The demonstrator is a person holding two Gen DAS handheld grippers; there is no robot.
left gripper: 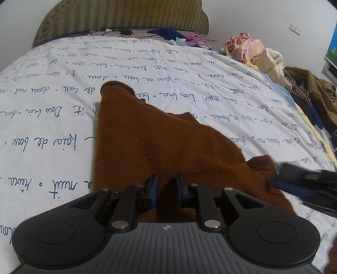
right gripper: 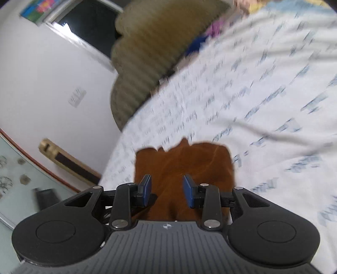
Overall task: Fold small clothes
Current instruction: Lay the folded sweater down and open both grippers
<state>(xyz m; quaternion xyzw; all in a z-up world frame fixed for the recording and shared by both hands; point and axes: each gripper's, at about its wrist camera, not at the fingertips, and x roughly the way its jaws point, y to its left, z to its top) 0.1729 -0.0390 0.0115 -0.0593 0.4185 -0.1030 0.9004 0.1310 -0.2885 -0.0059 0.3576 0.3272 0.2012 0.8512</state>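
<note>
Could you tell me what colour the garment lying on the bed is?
Rust brown garment, clearest in the left wrist view.

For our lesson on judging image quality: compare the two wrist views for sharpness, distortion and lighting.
Left wrist view: sharp on the brown garment and the sheet's writing, only the right gripper smeared at the edge; fisheye bends the headboard. Right wrist view: motion blur streaks the sheet's print; its own gripper stays crisp. Both: soft, even indoor light, no glare.

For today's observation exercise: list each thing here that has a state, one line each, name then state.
Brown garment: partly folded on the bed, one end raised.
Left tongs: shut on the brown garment.
Right tongs: open, cloth between the pads.
Clothes pile: unfolded, heaped.
</note>
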